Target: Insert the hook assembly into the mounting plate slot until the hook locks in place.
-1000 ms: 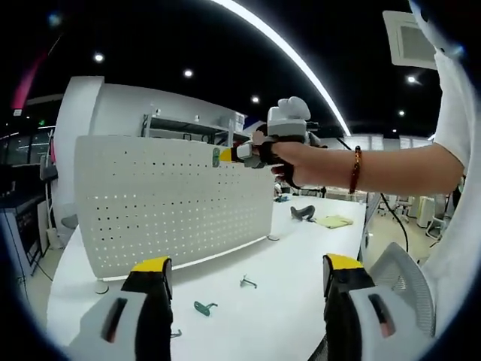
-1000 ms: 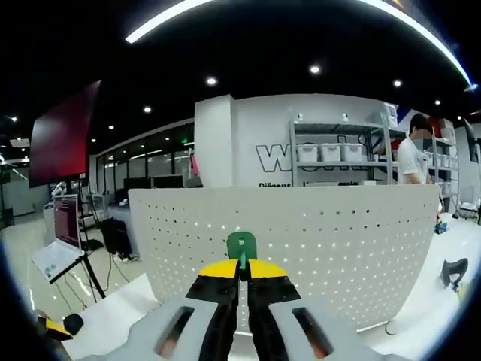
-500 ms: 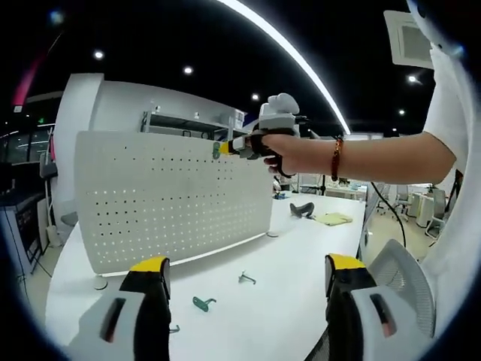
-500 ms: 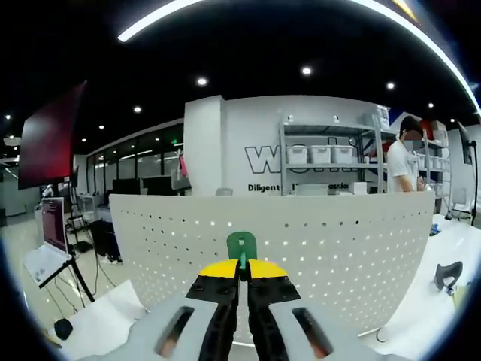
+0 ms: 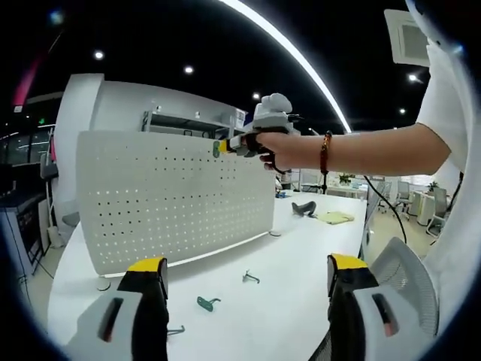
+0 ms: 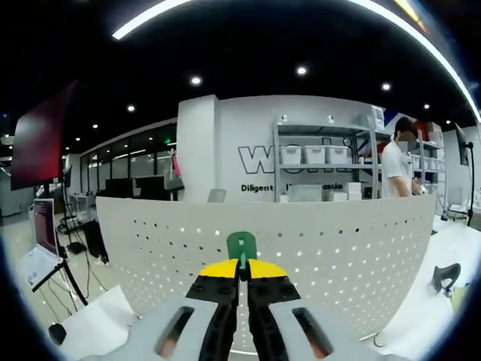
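Note:
A white perforated mounting plate (image 5: pixel 173 195) stands upright on the white table (image 5: pixel 301 248); it also spans the right gripper view (image 6: pixel 316 248). My right gripper (image 6: pixel 241 262) is shut on a green hook (image 6: pixel 241 245), held close to the plate's upper edge. In the left gripper view the same right gripper (image 5: pixel 225 147) shows in a person's hand, its green hook (image 5: pixel 216 148) at the plate's top edge. My left gripper (image 5: pixel 240 278) stands open and low, well back from the plate, with nothing between its jaws. Three loose hooks lie on the table, one green (image 5: pixel 205 303).
A grey hook (image 5: pixel 252 277) and another small hook (image 5: pixel 174 329) lie near the table's front. A dark tool (image 5: pixel 304 209) and a yellow-green cloth (image 5: pixel 334 219) sit at the far right. Shelves with bins (image 6: pixel 331 162) and a person (image 6: pixel 394 169) stand behind the plate.
The right gripper with the green hook has risen a little and moved left along the plate's top edge. The left gripper has stayed nearly still.

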`<state>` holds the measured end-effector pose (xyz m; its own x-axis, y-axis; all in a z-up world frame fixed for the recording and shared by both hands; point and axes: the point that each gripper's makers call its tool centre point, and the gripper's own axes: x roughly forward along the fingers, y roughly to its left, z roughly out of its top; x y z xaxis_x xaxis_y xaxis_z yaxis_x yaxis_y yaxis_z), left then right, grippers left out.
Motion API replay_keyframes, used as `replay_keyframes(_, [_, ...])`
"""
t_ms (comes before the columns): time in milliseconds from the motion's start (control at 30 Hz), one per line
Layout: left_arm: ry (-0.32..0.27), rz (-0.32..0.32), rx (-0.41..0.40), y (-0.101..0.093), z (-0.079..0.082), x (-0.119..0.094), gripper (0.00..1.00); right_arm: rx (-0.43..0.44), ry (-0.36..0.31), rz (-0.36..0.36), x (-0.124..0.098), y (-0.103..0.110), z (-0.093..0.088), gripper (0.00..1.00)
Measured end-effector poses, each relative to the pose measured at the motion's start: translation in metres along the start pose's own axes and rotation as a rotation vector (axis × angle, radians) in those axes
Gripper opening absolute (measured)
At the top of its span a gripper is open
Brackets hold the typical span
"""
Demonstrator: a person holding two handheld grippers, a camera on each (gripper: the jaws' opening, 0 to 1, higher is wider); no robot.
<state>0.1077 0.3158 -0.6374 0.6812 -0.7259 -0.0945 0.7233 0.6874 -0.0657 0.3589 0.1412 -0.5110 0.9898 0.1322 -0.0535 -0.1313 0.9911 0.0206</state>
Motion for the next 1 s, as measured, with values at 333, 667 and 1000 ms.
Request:
replay_keyframes(333, [0.006, -0.004, 0.002, 0.009, 0.002, 0.003, 0.89, 0.022, -0.001, -0.029, 0.015, -0.009, 0.0, 0.02])
replay_keyframes(667, [-0.008, 0.001, -0.014, 0.015, 0.006, 0.007, 0.9, 0.031, 0.017, -0.037, 0.03, -0.013, -0.006, 0.02])
replay_keyframes(1000, [-0.002, 0.013, -0.034, 0.022, 0.002, 0.004, 0.89, 0.082, 0.028, -0.043, 0.04, -0.02, -0.01, 0.02])
